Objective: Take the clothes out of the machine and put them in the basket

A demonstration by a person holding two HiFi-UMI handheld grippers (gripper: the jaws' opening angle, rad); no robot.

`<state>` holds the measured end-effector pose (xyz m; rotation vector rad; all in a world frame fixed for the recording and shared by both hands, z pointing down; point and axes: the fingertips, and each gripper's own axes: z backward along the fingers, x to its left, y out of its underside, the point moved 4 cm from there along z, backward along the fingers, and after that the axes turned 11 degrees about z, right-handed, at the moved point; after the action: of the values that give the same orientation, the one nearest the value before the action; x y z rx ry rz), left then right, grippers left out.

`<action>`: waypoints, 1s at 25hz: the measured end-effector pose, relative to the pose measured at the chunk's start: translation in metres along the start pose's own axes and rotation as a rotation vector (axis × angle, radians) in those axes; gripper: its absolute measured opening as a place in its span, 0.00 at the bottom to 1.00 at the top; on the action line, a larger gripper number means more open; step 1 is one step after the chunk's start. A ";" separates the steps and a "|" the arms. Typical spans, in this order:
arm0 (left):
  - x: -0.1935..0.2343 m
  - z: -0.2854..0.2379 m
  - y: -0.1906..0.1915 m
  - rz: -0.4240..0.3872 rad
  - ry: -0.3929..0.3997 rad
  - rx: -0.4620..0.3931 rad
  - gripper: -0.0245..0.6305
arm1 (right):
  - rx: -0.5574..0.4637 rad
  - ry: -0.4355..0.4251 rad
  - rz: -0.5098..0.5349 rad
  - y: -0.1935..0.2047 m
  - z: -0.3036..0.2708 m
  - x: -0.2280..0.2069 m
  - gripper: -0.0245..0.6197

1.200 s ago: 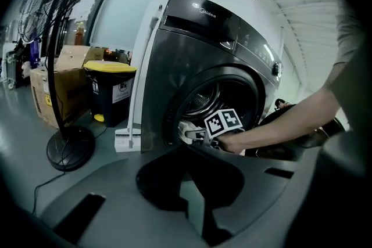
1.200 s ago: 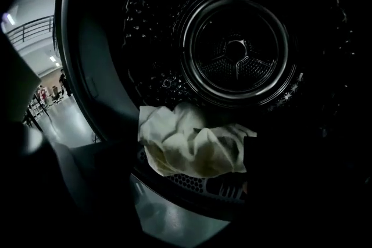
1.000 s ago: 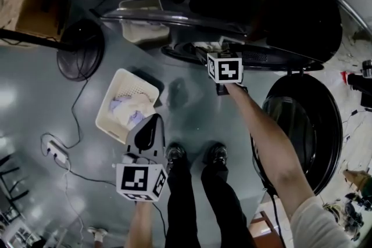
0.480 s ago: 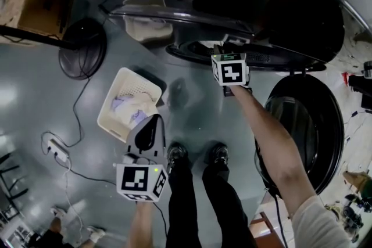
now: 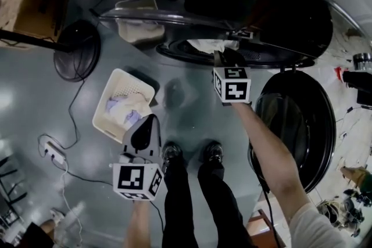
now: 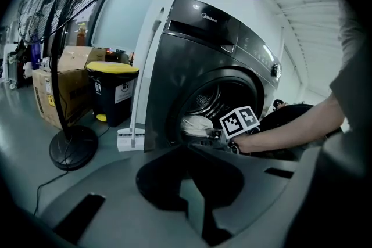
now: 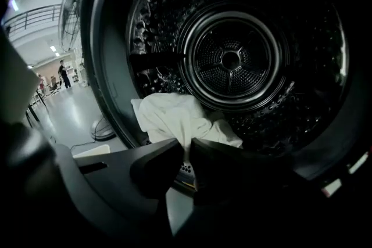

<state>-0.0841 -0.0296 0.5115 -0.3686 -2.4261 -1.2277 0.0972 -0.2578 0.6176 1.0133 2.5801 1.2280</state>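
My right gripper (image 7: 187, 147) is closing its jaws on a bunched fold of cloth (image 7: 165, 116) between them; it looks soft and light and should drape.

floor fan (image 5: 77, 49) | pwr strip (image 5: 52, 150) | cardbd box (image 6: 58, 93) | yellow-lid bin (image 6: 114, 93)

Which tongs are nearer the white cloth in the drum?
Right. The right tongs are closing on the white cloth between them; the left tongs hang near the basket.
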 end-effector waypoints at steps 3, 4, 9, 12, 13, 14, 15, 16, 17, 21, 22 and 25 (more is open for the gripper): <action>-0.012 -0.002 -0.004 -0.002 0.020 -0.007 0.06 | -0.041 0.007 -0.004 -0.002 0.028 -0.002 0.13; -0.017 -0.001 -0.005 -0.003 0.026 -0.008 0.06 | -0.052 0.007 -0.002 -0.002 0.037 -0.001 0.13; -0.035 0.005 -0.009 -0.018 0.053 -0.005 0.06 | -0.083 0.011 -0.016 0.002 0.086 0.000 0.13; -0.042 0.011 -0.008 -0.024 0.064 -0.002 0.07 | -0.121 0.018 -0.035 -0.002 0.115 0.002 0.13; -0.046 0.013 -0.007 -0.025 0.067 0.000 0.06 | -0.133 0.019 -0.040 -0.003 0.125 0.003 0.13; -0.050 0.016 -0.006 -0.024 0.070 0.002 0.06 | -0.145 0.019 -0.045 -0.005 0.136 0.003 0.13; -0.055 0.017 -0.005 -0.023 0.074 0.005 0.07 | -0.156 0.020 -0.048 -0.006 0.148 0.002 0.13; -0.059 0.019 -0.004 -0.023 0.079 0.007 0.06 | -0.167 0.020 -0.051 -0.007 0.158 0.002 0.13; -0.063 0.019 -0.005 -0.023 0.084 0.006 0.06 | -0.179 0.020 -0.052 -0.009 0.168 0.001 0.13; -0.073 0.026 -0.006 -0.020 0.099 -0.001 0.06 | -0.218 0.012 -0.047 -0.018 0.206 0.005 0.12; -0.075 0.028 -0.006 -0.018 0.101 -0.002 0.06 | -0.227 0.008 -0.046 -0.020 0.216 0.006 0.12; -0.079 0.035 -0.009 -0.013 0.100 -0.010 0.07 | -0.250 -0.014 -0.045 -0.029 0.244 0.013 0.12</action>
<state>-0.0250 -0.0102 0.4501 -0.2875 -2.3420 -1.2345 0.1604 -0.1037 0.4359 0.9045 2.3484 1.4798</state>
